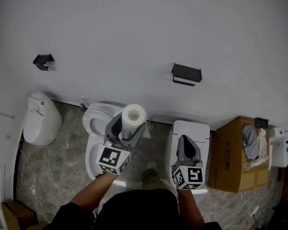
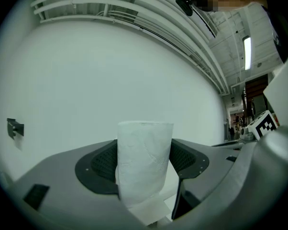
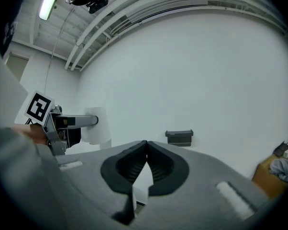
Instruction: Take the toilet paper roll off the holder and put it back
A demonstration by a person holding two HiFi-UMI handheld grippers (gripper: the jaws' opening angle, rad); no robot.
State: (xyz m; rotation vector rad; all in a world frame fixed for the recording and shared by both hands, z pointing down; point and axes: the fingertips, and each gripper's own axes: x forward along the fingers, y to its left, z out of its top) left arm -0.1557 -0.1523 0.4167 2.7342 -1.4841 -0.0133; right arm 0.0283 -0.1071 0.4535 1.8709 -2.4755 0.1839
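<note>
A white toilet paper roll (image 1: 133, 117) (image 2: 144, 164) stands upright between the jaws of my left gripper (image 1: 126, 128) (image 2: 144, 169), which is shut on it, with a loose sheet hanging at its base. The roll (image 3: 94, 126) also shows at the left of the right gripper view. The black wall holder (image 1: 186, 74) (image 3: 179, 137) is empty, up and to the right of the roll. My right gripper (image 1: 187, 150) (image 3: 146, 145) is shut with its tips touching and nothing between them, held low over a white toilet tank, pointing toward the holder.
A second black holder (image 1: 43, 61) (image 2: 15, 127) hangs at the far left of the wall. Below are a white bin (image 1: 40, 120), a toilet bowl (image 1: 97, 123), a white tank lid (image 1: 204, 131), and a cardboard box (image 1: 235, 152) with rags at the right.
</note>
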